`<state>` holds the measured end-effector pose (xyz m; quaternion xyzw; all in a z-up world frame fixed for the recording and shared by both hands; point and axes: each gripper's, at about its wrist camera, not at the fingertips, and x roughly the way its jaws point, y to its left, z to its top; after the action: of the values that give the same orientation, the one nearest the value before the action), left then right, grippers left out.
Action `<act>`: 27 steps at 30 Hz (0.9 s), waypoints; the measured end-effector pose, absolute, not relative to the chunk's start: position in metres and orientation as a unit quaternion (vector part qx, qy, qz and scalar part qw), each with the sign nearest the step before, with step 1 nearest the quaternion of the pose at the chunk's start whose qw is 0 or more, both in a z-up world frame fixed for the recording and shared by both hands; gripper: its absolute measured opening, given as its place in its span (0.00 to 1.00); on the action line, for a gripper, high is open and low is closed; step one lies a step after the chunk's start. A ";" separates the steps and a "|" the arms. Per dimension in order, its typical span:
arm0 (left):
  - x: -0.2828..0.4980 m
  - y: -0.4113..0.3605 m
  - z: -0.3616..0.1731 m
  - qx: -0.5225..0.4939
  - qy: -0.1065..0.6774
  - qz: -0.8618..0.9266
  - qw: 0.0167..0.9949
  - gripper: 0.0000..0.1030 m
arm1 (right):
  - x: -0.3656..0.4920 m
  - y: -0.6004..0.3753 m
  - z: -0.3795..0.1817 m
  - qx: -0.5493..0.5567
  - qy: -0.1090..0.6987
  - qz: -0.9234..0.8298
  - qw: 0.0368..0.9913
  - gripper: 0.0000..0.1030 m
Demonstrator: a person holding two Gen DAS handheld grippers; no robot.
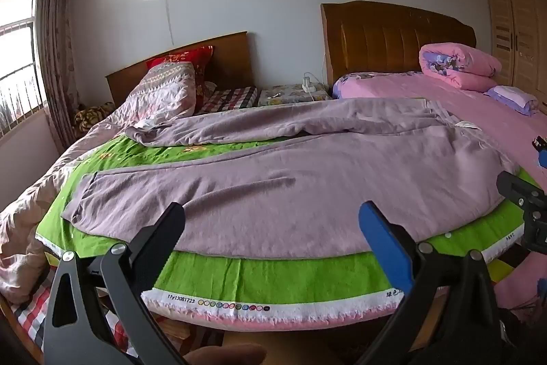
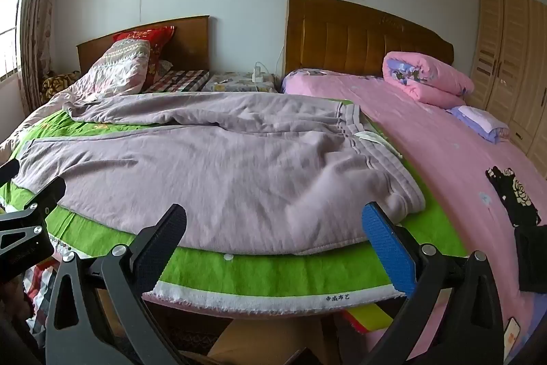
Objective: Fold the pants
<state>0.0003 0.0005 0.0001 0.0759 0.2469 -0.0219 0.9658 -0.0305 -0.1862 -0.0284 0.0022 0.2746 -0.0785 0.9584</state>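
Left wrist view: the pants (image 1: pixel 273 180) lie spread on a green cloth (image 1: pixel 259 276) over the near end of the bed (image 1: pixel 20 242). They are mauve, knit and thick-looking, probably soft, limp and fairly light, so they should drape and sag rather than hold a shape, and cling to the cloth instead of sliding. The long axis runs across the picture: leg ends to the left, waist to the right. The near leg lies flat; the far leg is rumpled and angles off toward the upper left. The left gripper (image 1: pixel 273 228) hovers just short of the near edge, jaws spread wide and holding nothing. A good hold for this side would be the near leg's hem at the left end, pinching both layers.

Right wrist view: the ribbed waistband (image 2: pixel 372 139) sits at the right, with a white drawstring or label showing at it, and the near corner of the waist bulges up in a soft fold. The legs stretch away to the left. The right gripper (image 2: pixel 275 231) hangs before the near edge, jaws wide apart and empty. The waistband is the thickest, firmest part, so its near corner looks the surest place to pinch. The other gripper shows at the left edge.
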 end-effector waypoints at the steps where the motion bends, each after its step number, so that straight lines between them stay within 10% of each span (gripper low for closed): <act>1: 0.000 0.000 0.000 0.076 0.246 -0.022 0.966 0.99 | -0.030 -0.186 -0.028 0.003 0.275 -0.078 0.958 0.96; 27: 0.006 0.005 -0.010 0.069 0.270 -0.027 0.960 0.99 | -0.028 -0.188 -0.031 0.004 0.279 -0.079 0.957 0.96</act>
<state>0.0058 0.0047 -0.0100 0.0695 0.2704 -0.0274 0.9599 -0.0284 -0.1877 -0.0313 0.0040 0.2793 -0.0788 0.9569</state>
